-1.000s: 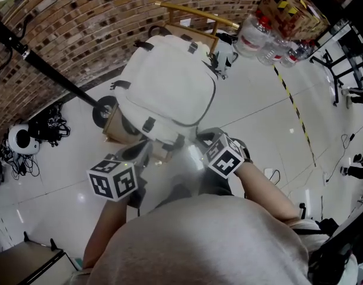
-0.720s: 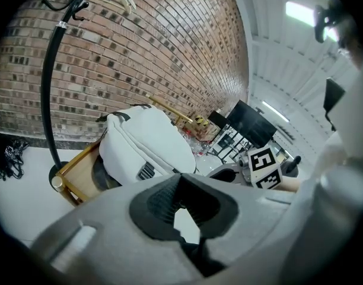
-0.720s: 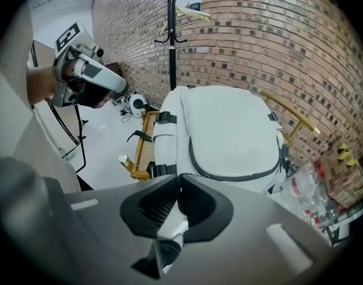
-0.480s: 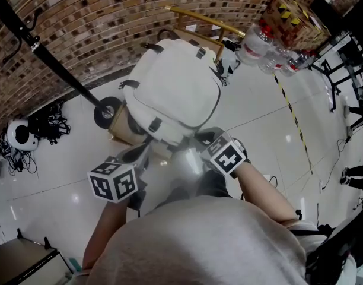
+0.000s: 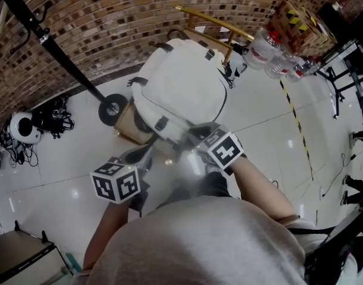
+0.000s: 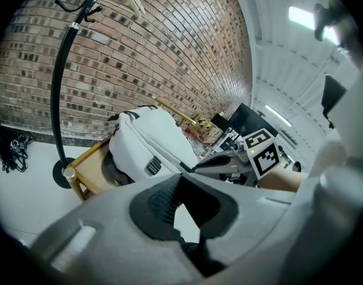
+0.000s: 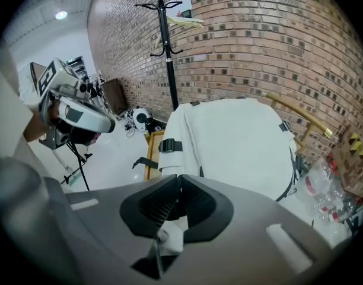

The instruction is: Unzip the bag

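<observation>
Through the head view I saw the bag (image 5: 181,91) lying on a low wooden chair (image 5: 127,123) close to the brick wall (image 5: 110,16), with the floor pale and glossy all round it. It was a white backpack, plump and rounded. A dark zip line (image 5: 225,101) curved round the edge of its front panel, and black buckles (image 7: 169,146) sat on short straps at its sides. A black carry loop showed at the end nearest the wall. A coat stand (image 5: 57,55) rose just beside the chair, and a pack of water bottles (image 5: 270,46) lay further along to the right.

My right gripper (image 7: 179,180) was at the bag's near corner. Its jaws were drawn almost together, pinching a small white tab (image 7: 171,240) with a bit of metal on it, which I took for the zip pull. The bag's corner sat just past the jaw tips in the right gripper view.

My left gripper (image 6: 180,180) hung clear of the bag, off to its left. The jaw tips were pressed together with nothing of the bag between them. A sliver of floor showed through the gap lower down.
</observation>
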`<state>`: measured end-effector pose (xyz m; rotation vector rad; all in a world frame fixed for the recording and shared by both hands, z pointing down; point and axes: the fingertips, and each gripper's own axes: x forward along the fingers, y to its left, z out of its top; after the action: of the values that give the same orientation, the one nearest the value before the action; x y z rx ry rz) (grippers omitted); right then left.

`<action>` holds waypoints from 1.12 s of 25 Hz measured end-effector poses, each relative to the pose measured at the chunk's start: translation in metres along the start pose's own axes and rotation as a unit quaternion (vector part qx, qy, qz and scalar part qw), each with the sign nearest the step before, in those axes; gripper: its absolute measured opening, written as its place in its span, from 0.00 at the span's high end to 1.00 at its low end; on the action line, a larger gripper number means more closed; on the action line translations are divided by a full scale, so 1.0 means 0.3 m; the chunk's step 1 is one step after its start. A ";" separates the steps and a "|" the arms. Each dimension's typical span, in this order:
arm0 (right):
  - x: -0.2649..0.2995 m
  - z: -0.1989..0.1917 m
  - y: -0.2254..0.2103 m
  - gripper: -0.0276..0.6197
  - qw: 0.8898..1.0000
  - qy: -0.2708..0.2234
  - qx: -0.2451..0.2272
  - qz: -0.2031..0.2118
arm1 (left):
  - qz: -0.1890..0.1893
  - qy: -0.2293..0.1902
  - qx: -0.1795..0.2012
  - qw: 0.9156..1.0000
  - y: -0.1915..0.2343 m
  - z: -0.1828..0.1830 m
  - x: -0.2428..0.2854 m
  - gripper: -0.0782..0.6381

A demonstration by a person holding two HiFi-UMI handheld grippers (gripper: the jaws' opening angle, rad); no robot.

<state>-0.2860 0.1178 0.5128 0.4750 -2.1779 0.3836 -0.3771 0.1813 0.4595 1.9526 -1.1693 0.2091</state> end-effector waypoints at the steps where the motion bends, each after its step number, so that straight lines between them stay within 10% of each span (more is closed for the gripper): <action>1: 0.004 0.018 -0.003 0.92 1.000 -0.004 0.004 0.001 | 0.001 -0.001 -0.001 1.000 0.003 -0.003 -0.005 0.89; 20: -0.085 0.018 0.006 0.77 0.999 -0.037 0.020 0.011 | -0.025 0.009 0.004 1.000 -0.076 -0.021 0.049 0.89; 28: -0.265 -0.155 -0.084 0.95 0.994 -0.076 0.078 0.003 | -0.050 0.036 0.032 0.998 -0.276 -0.042 0.203 0.89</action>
<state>-0.1977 0.1314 0.4794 0.6001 -2.3071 0.5400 -0.2746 0.1688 0.4519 2.0373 -1.0266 0.2642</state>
